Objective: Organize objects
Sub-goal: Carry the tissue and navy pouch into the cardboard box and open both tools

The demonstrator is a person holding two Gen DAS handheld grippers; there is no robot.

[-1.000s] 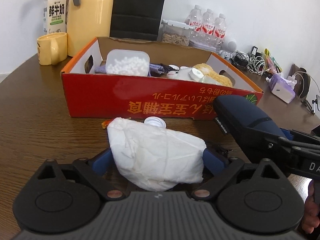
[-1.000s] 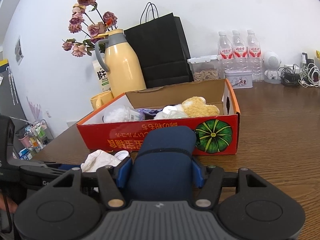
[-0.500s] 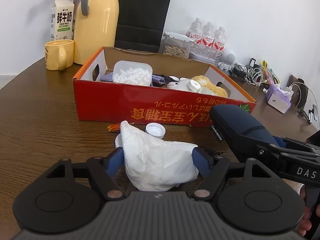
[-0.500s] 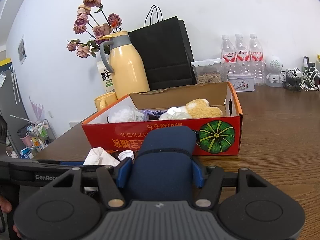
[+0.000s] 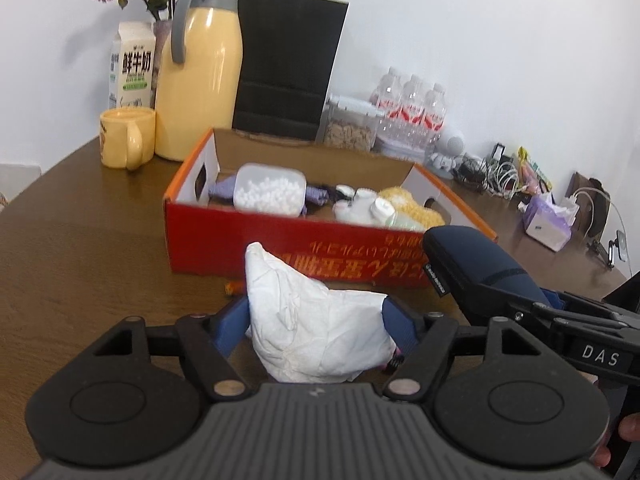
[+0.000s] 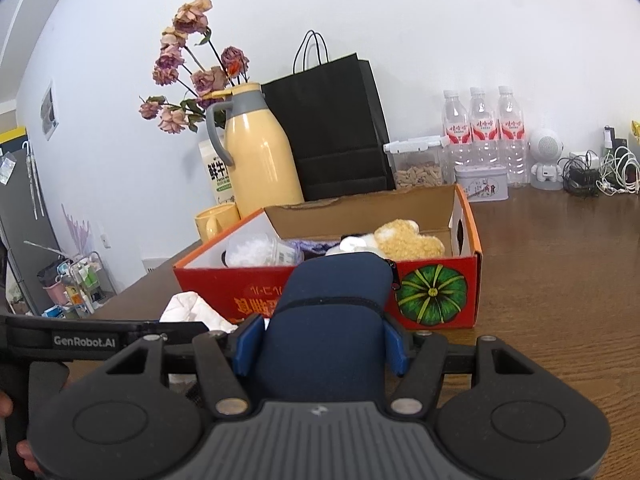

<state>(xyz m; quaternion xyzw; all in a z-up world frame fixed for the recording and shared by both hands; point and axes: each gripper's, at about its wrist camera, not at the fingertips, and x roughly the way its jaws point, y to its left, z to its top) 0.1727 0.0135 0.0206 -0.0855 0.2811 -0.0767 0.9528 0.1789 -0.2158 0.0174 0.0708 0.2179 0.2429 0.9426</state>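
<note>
My left gripper (image 5: 316,318) is shut on a crumpled white paper wad (image 5: 288,288), its blue pads pressing both sides, and holds it above the table in front of the red cardboard box (image 5: 280,248). The box holds a clear tub of white balls (image 5: 268,194), a yellow plush (image 5: 404,200) and small white bottles. My right gripper (image 6: 323,340) is shut on a dark blue zip case (image 6: 336,292), held level near the box's front right corner (image 6: 432,292). The case (image 5: 472,260) also shows to the right in the left wrist view. The paper wad (image 6: 192,308) lies left of the case.
A yellow thermos (image 5: 200,72), yellow mug (image 5: 126,138), milk carton (image 5: 134,66) and black paper bag (image 5: 288,60) stand behind the box. Water bottles (image 5: 412,108), cables (image 5: 492,172) and a tissue pack (image 5: 548,220) line the back right. A small orange scrap (image 5: 234,288) lies by the box.
The left gripper's fingers closed in on the paper wad and lifted it up from the table; the white cap behind it is now hidden. The right gripper and case stayed put.
</note>
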